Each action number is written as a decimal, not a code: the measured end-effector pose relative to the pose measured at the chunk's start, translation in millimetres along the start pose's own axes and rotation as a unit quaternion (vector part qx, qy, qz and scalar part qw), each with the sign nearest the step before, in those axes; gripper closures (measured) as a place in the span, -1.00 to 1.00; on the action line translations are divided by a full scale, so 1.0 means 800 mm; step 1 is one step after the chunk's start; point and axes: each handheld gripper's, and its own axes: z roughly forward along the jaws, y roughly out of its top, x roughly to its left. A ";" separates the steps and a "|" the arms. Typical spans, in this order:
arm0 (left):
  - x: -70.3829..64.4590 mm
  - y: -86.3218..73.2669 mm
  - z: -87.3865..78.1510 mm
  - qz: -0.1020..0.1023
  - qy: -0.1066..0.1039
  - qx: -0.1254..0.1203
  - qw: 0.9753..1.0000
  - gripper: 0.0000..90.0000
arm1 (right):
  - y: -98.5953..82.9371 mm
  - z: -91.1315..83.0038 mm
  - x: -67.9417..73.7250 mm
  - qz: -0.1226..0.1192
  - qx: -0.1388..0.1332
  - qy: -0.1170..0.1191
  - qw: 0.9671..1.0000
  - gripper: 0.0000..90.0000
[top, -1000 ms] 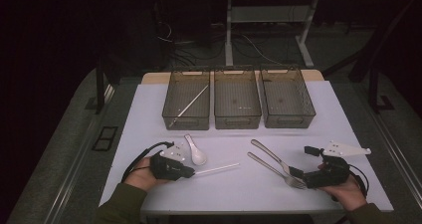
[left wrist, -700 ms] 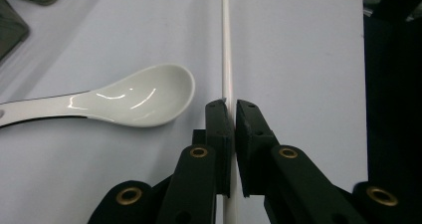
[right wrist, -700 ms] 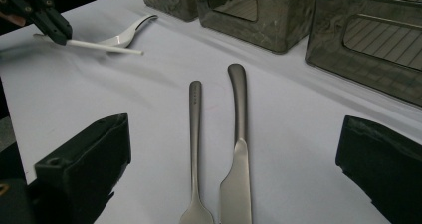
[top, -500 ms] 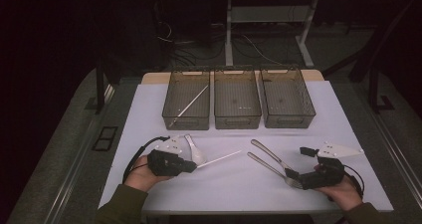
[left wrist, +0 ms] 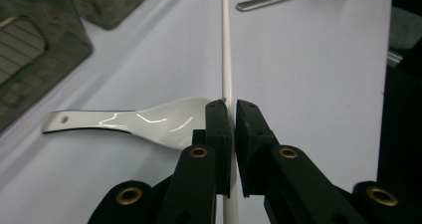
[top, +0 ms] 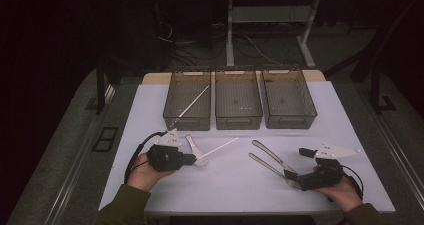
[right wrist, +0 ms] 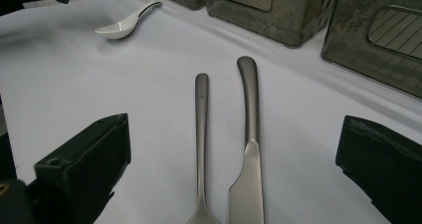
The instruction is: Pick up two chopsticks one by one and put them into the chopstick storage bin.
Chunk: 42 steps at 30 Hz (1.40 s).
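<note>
My left gripper (top: 192, 159) is shut on a white chopstick (top: 220, 147) that points up and right over the white mat; in the left gripper view the black jaws (left wrist: 233, 109) pinch the chopstick (left wrist: 226, 59). A white ceramic spoon (top: 192, 146) lies just beside those jaws, also seen as the spoon (left wrist: 149, 122). My right gripper (top: 298, 169) is open wide, its jaws straddling the near ends of a steel fork (top: 265, 164) and knife (top: 270, 154). In the right gripper view (right wrist: 234, 132) the fork (right wrist: 201, 124) and knife (right wrist: 250, 114) lie side by side between the jaws.
Three dark mesh bins stand in a row at the back: the left bin (top: 176, 102) holds another white chopstick (top: 190, 106), then the middle bin (top: 238, 120) and the right bin (top: 289, 121). The white mat (top: 235, 185) ends near the person's forearms.
The left gripper has raised the chopstick, swinging its far tip up and away from the front edge. The right gripper has edged left over the fork and knife.
</note>
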 end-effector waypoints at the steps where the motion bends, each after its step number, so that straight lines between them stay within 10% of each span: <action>1: 0.001 0.001 -0.001 0.000 0.003 -0.002 1.000 0.87 | 0.000 0.000 0.000 0.000 0.000 0.000 1.000 -0.98; 16: 0.027 0.025 -0.027 -0.050 0.080 -0.055 0.994 0.87 | 0.001 -0.002 -0.001 0.000 -0.002 -0.002 1.000 -0.98; 42: 0.147 0.110 -0.027 -0.096 0.187 -0.068 0.975 0.87 | 0.000 -0.004 -0.002 0.003 -0.002 -0.003 1.000 -0.98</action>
